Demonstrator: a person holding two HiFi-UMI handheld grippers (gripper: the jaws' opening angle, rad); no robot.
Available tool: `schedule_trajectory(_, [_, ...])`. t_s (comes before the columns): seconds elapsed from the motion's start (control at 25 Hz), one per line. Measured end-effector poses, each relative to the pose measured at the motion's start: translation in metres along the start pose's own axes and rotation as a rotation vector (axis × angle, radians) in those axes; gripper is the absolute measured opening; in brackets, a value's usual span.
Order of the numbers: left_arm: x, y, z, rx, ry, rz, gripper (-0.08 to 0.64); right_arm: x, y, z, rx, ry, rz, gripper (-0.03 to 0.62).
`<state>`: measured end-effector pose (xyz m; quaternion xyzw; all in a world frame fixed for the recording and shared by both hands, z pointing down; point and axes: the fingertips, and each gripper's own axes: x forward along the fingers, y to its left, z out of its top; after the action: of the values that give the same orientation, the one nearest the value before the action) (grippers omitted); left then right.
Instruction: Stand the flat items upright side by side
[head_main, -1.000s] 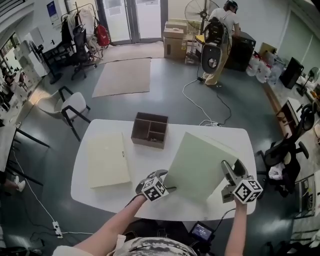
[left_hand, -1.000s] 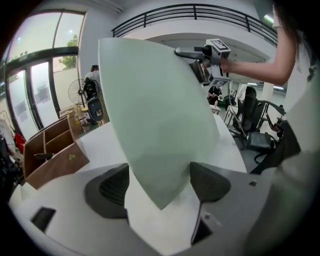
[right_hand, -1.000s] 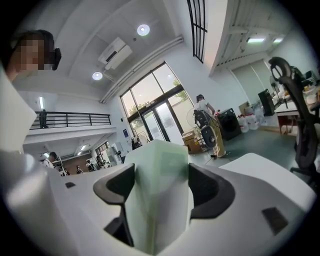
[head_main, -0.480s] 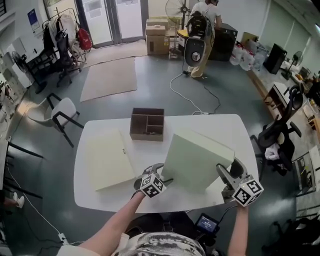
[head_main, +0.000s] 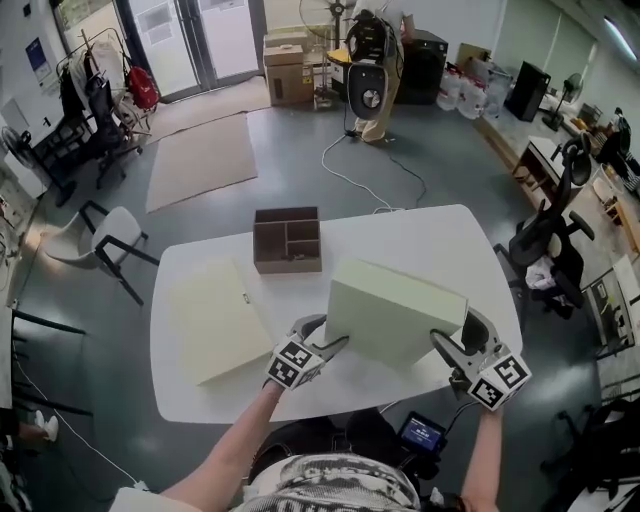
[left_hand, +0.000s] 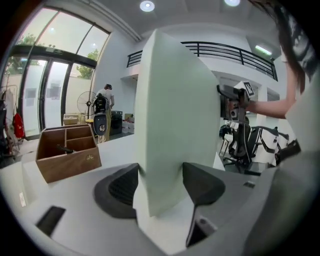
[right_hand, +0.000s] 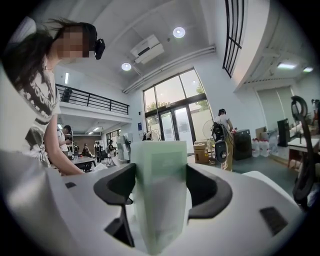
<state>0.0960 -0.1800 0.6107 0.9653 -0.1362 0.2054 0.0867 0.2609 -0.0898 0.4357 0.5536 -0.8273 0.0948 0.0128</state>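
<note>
A pale green flat box stands on edge, nearly upright, on the white table, held from both ends. My left gripper has just been closing its jaws; the pads now press both faces of the green box at its near left corner. My right gripper is shut on the box's right end, and the green box fills the gap between the pads. A second cream flat box lies flat on the table's left side, away from both grippers.
A brown wooden organiser with compartments stands at the table's far edge, just behind the green box. A white chair is off the left side and a black office chair off the right. A person stands far back by a fan.
The green box has gone from leaning back to nearly upright and sits more toward the table's middle. The left gripper's jaws have closed onto its corner. Both hands moved with the box.
</note>
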Motion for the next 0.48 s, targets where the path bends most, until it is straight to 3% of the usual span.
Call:
schedule_trajectory(0.12, [-0.003,-0.002,-0.002,0.062,0.025,-0.009,0.274,-0.004,0.006,-0.002,-0.001,0.002,0.013,0.321])
schedule_trajectory(0.24, [-0.006,-0.005,-0.004,0.063,0.024,-0.033,0.264,-0.01,0.01,-0.009,0.01,0.022,0.02,0.354])
schedule_trajectory(0.36, [-0.008,-0.006,-0.008,0.081,0.037,-0.047,0.265,-0.011,0.017,-0.022,0.037,0.064,0.068,0.428])
schedule_trajectory(0.48, [-0.007,-0.006,-0.01,0.084,0.041,-0.053,0.265,-0.007,0.024,-0.044,0.023,0.156,0.118,0.433])
